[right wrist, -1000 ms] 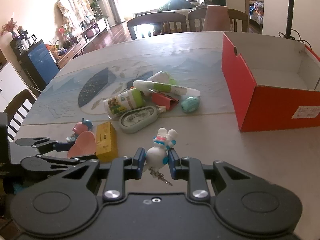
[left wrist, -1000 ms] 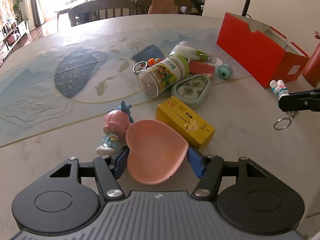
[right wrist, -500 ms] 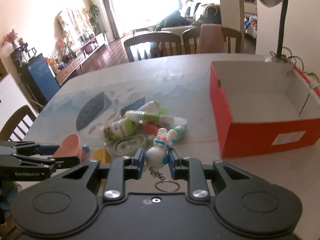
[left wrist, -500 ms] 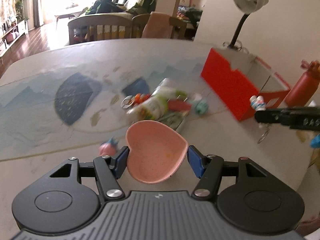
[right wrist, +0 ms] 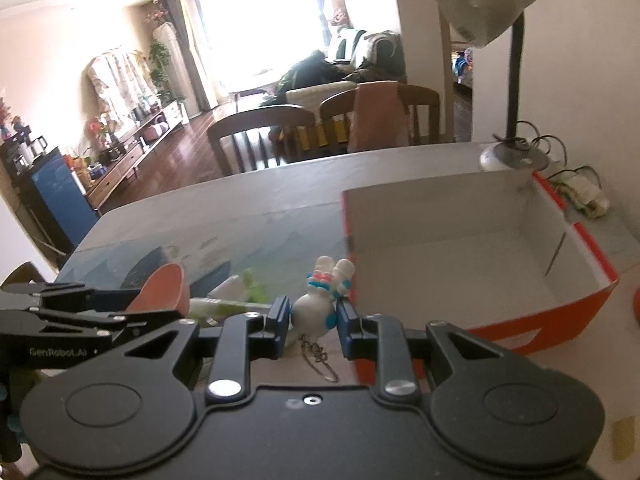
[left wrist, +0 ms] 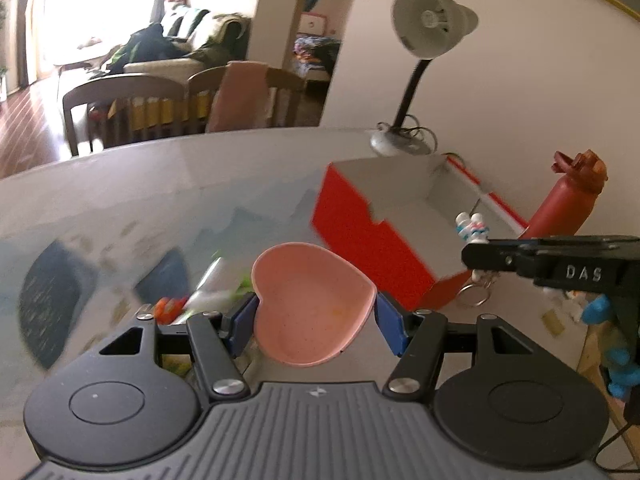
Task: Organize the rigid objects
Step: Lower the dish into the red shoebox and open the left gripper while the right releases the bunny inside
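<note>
Now, the table [right wrist: 224, 216] spreads out ahead of both sets of jaws, and the red box [right wrist: 532, 320] on it is what your coming move turns on. It lies ahead and to the right of your right gripper [right wrist: 312, 320], open top up, its near corner just beyond those jaws and its long side running away from you toward the desk lamp [right wrist: 512, 80]. Seen from your left gripper [left wrist: 316, 316], the same box [left wrist: 372, 240] sits ahead and off to the right, farther away, so your right hand is the nearer one and should probably go in first.

The heart-shaped pink dish [left wrist: 312, 304] is clamped between the left jaws, hollow side up, its notch toward the left pad and its point toward you. Below and behind it, the leftover clutter [left wrist: 208, 296] on the table is too blurred to sort out.

The right jaws are clenched on the white rabbit keychain [right wrist: 320, 304]: its body sits between the pads, ears pointing up and forward toward the box, with the chain and ring [right wrist: 320, 360] dangling beneath. Its long axis runs roughly along the line of the jaws.
</note>
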